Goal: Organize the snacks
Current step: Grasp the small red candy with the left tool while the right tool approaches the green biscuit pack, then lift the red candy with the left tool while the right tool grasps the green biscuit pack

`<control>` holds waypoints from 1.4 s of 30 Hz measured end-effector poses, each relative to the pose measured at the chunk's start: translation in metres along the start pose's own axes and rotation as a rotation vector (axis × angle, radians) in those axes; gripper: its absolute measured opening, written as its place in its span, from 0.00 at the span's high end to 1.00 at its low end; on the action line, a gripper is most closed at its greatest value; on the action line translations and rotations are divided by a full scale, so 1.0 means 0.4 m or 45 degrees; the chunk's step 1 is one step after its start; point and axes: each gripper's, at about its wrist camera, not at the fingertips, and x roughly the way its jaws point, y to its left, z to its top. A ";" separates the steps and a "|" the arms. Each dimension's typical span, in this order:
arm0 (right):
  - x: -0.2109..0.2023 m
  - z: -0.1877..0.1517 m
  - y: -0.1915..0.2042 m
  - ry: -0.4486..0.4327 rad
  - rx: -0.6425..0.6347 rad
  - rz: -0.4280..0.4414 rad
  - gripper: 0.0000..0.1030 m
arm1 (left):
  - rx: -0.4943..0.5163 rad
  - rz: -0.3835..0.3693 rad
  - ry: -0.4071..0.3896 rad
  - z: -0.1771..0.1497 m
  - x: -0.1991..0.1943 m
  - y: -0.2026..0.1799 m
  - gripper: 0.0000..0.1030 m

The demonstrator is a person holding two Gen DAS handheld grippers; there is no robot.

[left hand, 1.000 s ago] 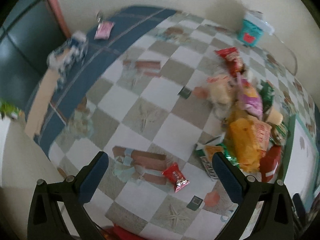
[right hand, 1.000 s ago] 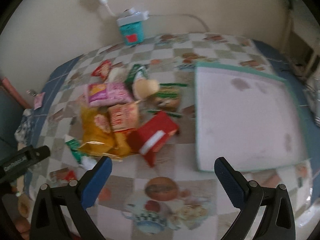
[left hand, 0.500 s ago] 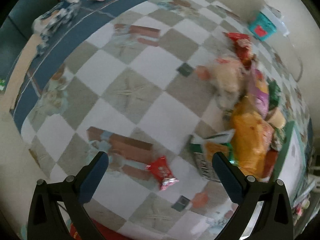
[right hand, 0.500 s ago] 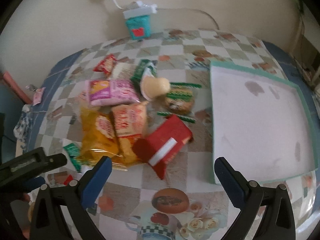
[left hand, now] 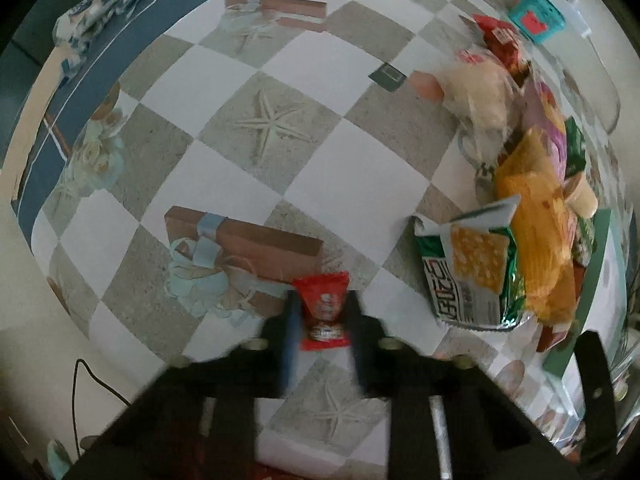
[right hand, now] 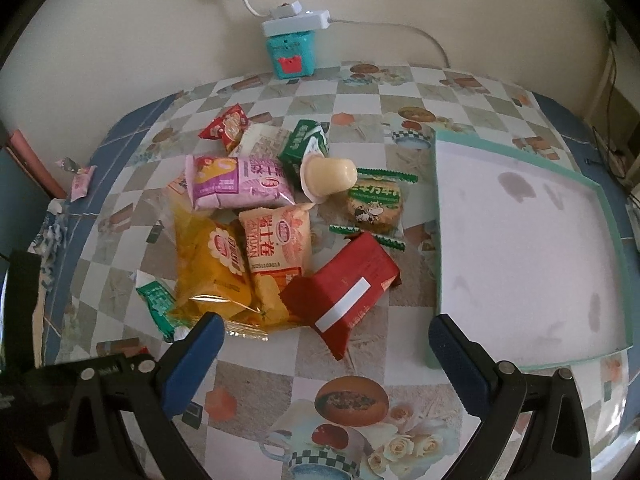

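**snackwatcher:** Since the left tool [left hand: 322, 320] has just been closing, with the small red candy packet [left hand: 323, 312] between its jaws, I'd call that gripped now. It sits at the bottom middle of the left wrist view, lying on the table [left hand: 280, 80] just below the printed brown gift box. The pads look to be on the packet's sides, but that bit is blurred, so I can't swear how square the hold is.

**tablecloth_fan:** My guess is the grab is the step in hand. To do it well I'd lift straight up and slowly. That wrapper looks like slick, crinkly foil with crimped ends, so a pinch near the edge could let it slide out. Better to hold across the filled middle.

**snackwatcher:** Agreed. The right tool [right hand: 324, 344] is gaping wide with nothing in it, low in the right wrist view, above the checked, glossy cloth.

**tablecloth_fan:** And the pile [right hand: 272, 220] is centre-left in that view: puffy yellow chip bag [right hand: 212, 268], pink pillow pack [right hand: 240, 182], flat red pouch [right hand: 344, 288], a round biscuit in clear film [right hand: 374, 200], a smooth cream pudding cup [right hand: 328, 176] on its side.

**snackwatcher:** The teal-rimmed tray [right hand: 516, 160] at right holds no snacks yet, just a pale matte floor with a few smudges. Probably where things go, though that's my guess.
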 end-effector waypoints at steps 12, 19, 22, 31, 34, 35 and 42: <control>-0.030 -0.008 0.131 -0.136 -0.261 0.153 0.00 | -0.178 -0.041 -0.098 0.003 -0.059 0.062 0.82; -0.034 -0.032 0.232 -0.170 -0.467 0.299 0.12 | -0.281 -0.132 -0.087 0.011 -0.064 0.153 0.82; -0.023 -0.035 0.250 -0.159 -0.495 0.324 0.14 | -0.313 -0.144 -0.090 0.004 -0.079 0.195 0.82; 0.023 -0.038 0.288 -0.047 -0.550 0.389 0.23 | -0.322 -0.163 -0.099 0.018 -0.082 0.219 0.82; 0.042 -0.040 0.291 -0.008 -0.555 0.406 0.27 | -0.326 -0.170 -0.105 0.008 -0.090 0.231 0.82; 0.045 -0.041 0.293 -0.001 -0.559 0.408 0.28 | -0.328 -0.173 -0.105 0.007 -0.092 0.232 0.82; 0.082 -0.071 0.320 0.096 -0.630 0.398 0.46 | -0.330 -0.198 -0.093 0.016 -0.082 0.233 0.82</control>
